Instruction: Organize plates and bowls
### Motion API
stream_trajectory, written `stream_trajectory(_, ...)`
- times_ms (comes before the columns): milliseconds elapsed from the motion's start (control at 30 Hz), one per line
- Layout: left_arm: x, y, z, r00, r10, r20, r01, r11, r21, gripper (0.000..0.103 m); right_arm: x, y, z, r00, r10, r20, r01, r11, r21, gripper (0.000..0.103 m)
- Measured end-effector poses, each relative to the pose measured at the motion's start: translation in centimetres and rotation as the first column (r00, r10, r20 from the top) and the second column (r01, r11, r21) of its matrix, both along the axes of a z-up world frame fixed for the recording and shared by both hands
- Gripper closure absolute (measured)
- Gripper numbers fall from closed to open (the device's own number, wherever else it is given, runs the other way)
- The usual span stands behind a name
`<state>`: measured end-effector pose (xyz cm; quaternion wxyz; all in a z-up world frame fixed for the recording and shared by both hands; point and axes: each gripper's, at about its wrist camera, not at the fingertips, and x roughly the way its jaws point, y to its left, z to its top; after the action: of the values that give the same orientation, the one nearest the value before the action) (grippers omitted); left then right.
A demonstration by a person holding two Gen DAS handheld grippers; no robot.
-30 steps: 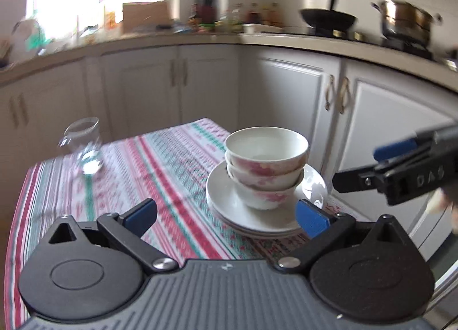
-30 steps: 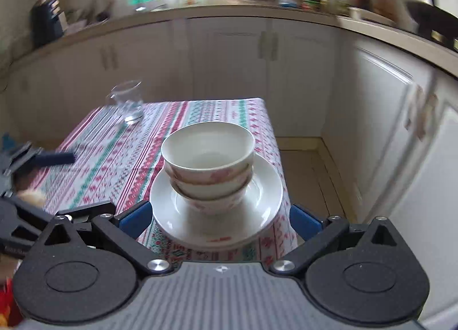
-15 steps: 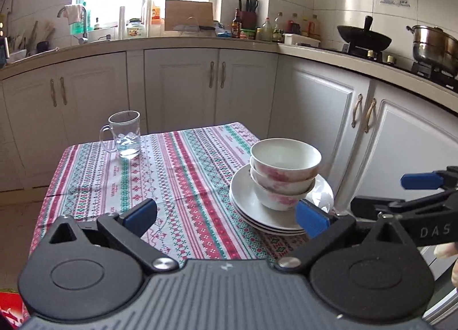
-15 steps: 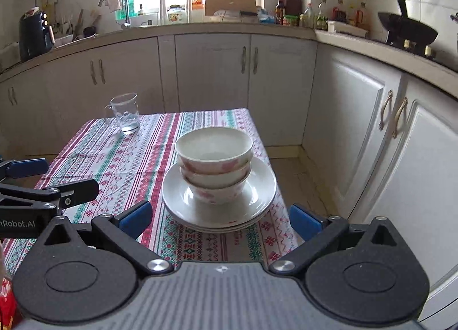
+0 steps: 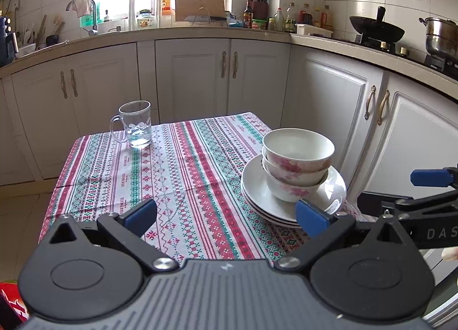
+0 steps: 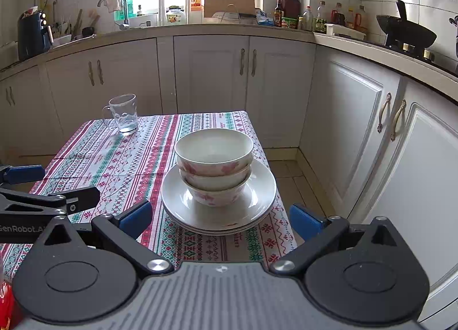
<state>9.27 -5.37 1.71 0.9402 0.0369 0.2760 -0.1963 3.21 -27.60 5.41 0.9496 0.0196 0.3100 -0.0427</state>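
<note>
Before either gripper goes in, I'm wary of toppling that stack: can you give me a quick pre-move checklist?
1. Left gripper jaws open, nothing held: ok.
2. Right gripper jaws open, nothing held: ok.
3. Three bowls nested upright on the plates: ok.
4. Plates well clear of the table's right edge: not ok, they sit near it.
5. Glass mug away from the stack: ok.
6. Bowls empty: cannot tell for the lower two.

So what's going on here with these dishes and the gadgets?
A person holds a pair of tongs in each hand over a kitchen table. Both the left tongs and the right tongs are open and hold nothing. Three nested floral bowls sit on a stack of white plates near the striped tablecloth's edge. A glass mug stands apart, farther back.
</note>
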Motion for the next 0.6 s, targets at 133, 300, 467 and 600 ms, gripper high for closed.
stream_trajectory(133,-0.07,0.01,0.07,1.000,0.002,0.000,-0.002,1.000,-0.001,0.001,0.07,-0.03,-0.02,1.000,-0.001,0.002,0.001,1.000,0.004,0.000)
stream_trajectory(300,-0.09,0.03,0.14,1.000,0.004,-0.001,-0.004,1.000,-0.002,0.001,0.02,-0.06,-0.01,1.000,-0.002,0.004,0.001,1.000,0.005,0.000)
stream_trajectory(467,-0.14,-0.01,0.12,1.000,0.007,0.000,-0.007,1.000,-0.005,0.001,-0.05,-0.13,0.04,1.000,-0.002,0.008,0.002,1.000,0.005,0.000)
stream_trajectory(600,-0.06,0.03,0.09,1.000,0.007,-0.009,-0.007,1.000,-0.008,0.001,-0.05,-0.10,0.03,1.000,-0.002,0.008,0.002,1.000,0.006,0.000)
